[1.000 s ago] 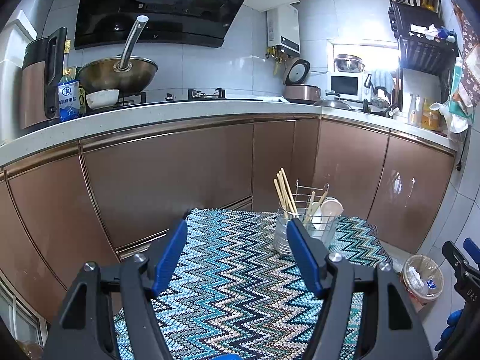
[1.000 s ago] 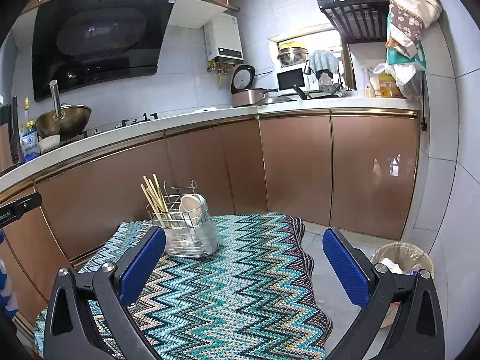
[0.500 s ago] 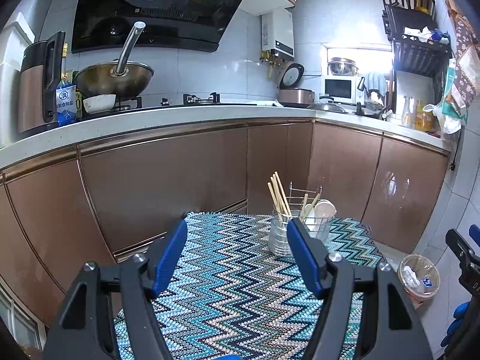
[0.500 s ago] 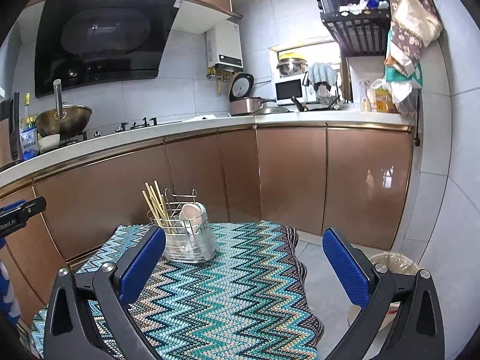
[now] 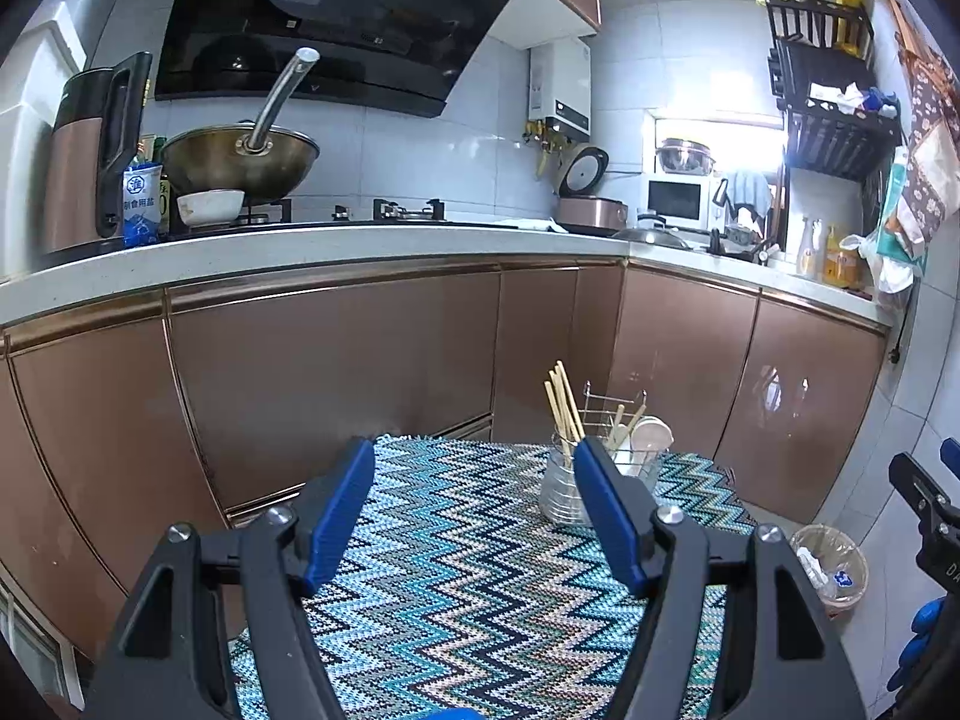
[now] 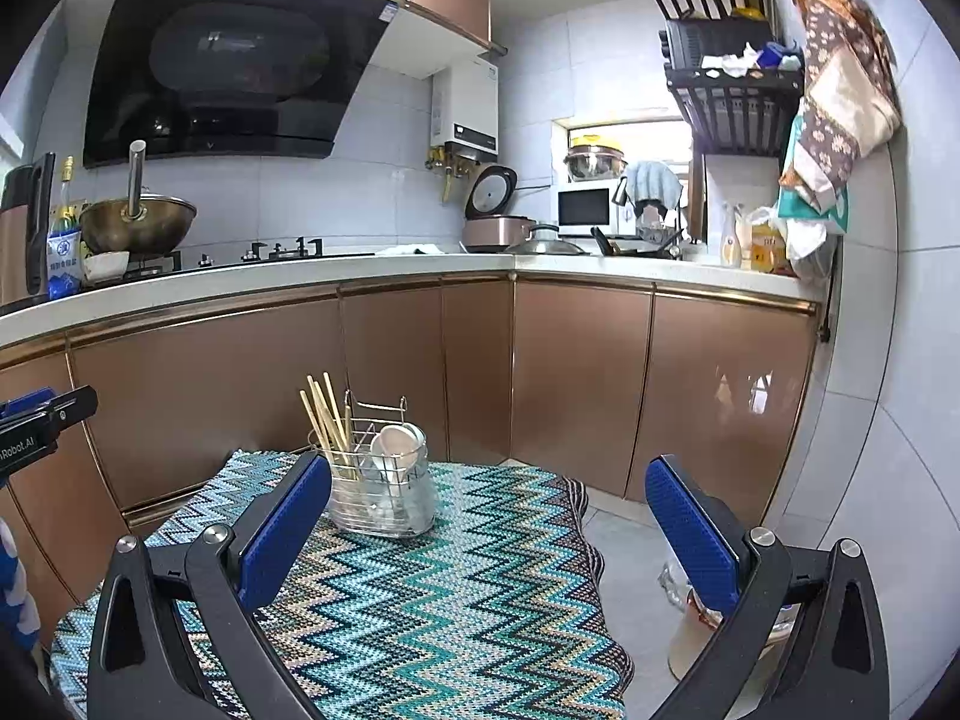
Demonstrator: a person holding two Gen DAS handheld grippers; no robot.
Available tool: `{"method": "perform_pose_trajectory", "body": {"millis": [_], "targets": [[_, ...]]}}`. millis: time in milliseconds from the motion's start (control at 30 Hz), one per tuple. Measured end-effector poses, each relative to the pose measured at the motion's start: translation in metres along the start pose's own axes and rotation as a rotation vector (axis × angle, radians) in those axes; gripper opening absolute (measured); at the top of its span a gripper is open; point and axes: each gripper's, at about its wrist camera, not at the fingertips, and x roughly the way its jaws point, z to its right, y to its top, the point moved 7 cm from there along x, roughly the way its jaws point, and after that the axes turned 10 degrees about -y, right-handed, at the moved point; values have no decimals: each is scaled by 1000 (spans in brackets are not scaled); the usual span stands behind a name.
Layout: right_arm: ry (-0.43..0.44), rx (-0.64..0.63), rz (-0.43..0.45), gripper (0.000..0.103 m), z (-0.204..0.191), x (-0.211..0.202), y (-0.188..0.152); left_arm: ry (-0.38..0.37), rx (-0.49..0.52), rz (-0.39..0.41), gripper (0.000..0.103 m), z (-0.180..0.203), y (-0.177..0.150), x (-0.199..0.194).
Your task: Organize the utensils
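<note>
Nearest in each wrist view, the left gripper (image 5: 474, 468) and the right gripper (image 6: 489, 495) are held over the zigzag-patterned tablecloth (image 6: 420, 606) with their tongs spread apart and nothing between them. No loose utensil is seen on the cloth. Toward the far edge of the table, the wire utensil caddy (image 6: 381, 492) stands upright, with wooden chopsticks (image 6: 327, 420) leaning in one side and a white spoon (image 6: 396, 444) beside them. The sorting appears finished, or not yet begun; if the caddy is to be reached, it is best approached from above so that the chopsticks are not knocked. In the left view its right side is hidden by a finger (image 5: 606, 516); only the right view shows it whole. The bin (image 5: 831, 570) is shown clearly only in the left view.
</note>
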Motion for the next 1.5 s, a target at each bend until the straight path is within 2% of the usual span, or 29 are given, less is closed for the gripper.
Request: {"method": "perform_pose_trajectory", "body": {"millis": [533,933,1500], "targets": [[-45,-57,40,103,-20,-24,14,-17,-27,18,67,-25,0,-10],[-90,-74,41,103,-23,-37,20,-47,0,33,67,-23,5,-19],[-81,-87,48,103,-26,-50,21,-52,9,45,67,-24,10,-34]]}}
